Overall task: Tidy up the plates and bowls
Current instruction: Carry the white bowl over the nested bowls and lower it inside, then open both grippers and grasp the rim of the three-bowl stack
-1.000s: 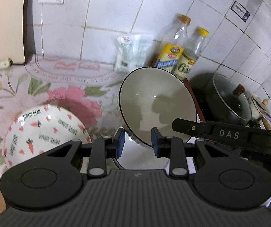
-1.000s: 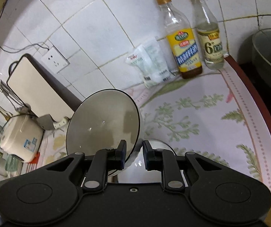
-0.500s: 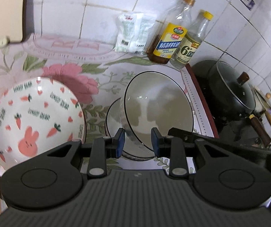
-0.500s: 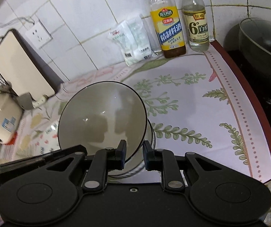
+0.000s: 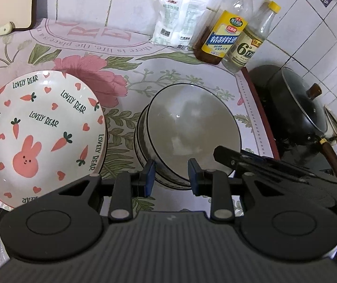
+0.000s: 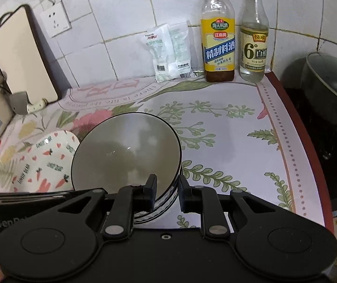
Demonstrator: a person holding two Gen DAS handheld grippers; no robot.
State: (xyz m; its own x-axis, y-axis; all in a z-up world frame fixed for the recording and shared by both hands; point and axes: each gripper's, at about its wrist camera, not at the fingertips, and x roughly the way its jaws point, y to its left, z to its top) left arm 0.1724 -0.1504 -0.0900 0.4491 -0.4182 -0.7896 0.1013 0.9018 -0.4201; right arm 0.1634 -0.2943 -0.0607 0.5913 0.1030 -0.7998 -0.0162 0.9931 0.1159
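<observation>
Right gripper (image 6: 167, 189): clamped on the near rim of the grey bowl (image 6: 126, 151).
Left gripper (image 5: 170, 173): jaws narrow, empty; nothing between them.
Bowl position: tilted, nested in a second bowl (image 5: 142, 151) on the floral mat (image 6: 227, 127), beside the carrot-print plate (image 5: 38, 132).
Procedure: level the rim, seat fully, then release.
Appearance: glossy grey interior, black rim line.

My grey bowl (image 5: 192, 127) with the thin black rim sits tilted in the bowl beneath it (image 5: 142, 148) on the floral worktop (image 6: 227, 127), and my carrot-and-bunny plate (image 5: 38, 136) lies just left, upright.
</observation>
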